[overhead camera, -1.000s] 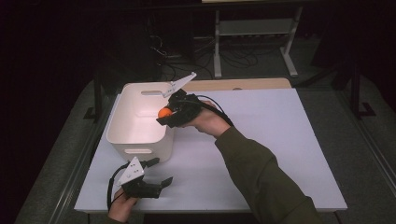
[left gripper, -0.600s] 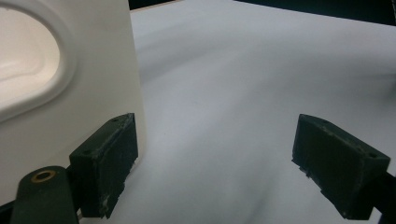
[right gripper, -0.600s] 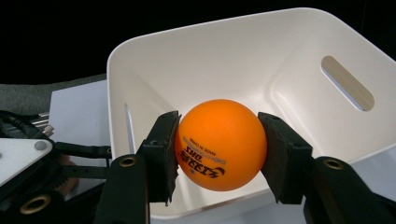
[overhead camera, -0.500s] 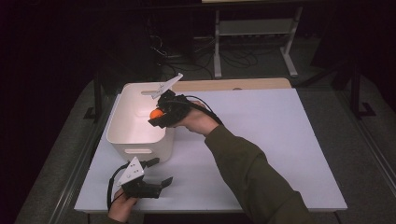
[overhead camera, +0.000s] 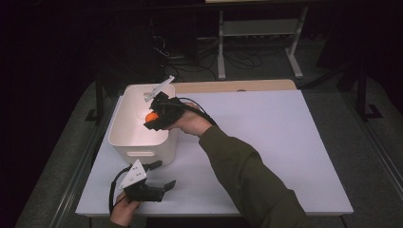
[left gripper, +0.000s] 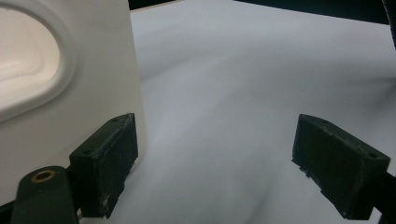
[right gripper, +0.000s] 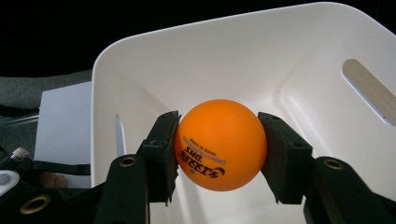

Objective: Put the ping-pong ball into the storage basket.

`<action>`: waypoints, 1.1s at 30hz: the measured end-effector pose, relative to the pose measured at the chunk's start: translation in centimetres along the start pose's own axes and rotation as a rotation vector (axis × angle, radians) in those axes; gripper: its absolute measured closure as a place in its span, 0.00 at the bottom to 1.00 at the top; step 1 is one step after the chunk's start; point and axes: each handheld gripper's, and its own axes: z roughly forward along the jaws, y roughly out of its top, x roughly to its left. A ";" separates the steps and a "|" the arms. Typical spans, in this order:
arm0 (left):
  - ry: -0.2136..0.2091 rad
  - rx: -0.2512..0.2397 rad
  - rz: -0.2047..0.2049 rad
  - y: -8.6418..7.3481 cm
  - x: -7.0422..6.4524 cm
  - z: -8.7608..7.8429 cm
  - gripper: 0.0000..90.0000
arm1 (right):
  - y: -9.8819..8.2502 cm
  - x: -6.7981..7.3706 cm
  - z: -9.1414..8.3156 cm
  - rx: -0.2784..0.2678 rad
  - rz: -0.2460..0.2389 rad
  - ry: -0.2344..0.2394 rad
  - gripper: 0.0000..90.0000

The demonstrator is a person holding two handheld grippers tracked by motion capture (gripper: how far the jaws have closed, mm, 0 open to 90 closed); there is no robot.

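Hovering over the white bin at the worktop's far-left corner, the right gripper pinches an orange ball above its hollow. Near the front edge, the left gripper rests wide-jawed beside the bin's wall.

In the left gripper view the white bin is cut off at the left and top edges.
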 end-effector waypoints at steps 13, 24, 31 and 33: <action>-0.001 0.000 0.000 0.0 0.0 0.0 0.16 | 0.8 0.2 2.3 0.043 -0.010 0.012 0.55; 0.000 0.002 0.003 0.0 0.0 0.0 0.16 | 0.9 0.5 4.1 0.096 -0.016 0.021 0.55; -0.001 0.001 0.002 0.0 0.0 0.0 0.16 | 0.7 0.6 4.8 0.129 -0.024 0.026 0.55; -0.001 -0.003 -0.001 0.0 0.0 0.0 0.16 | 0.7 0.6 5.0 0.131 -0.029 0.027 0.55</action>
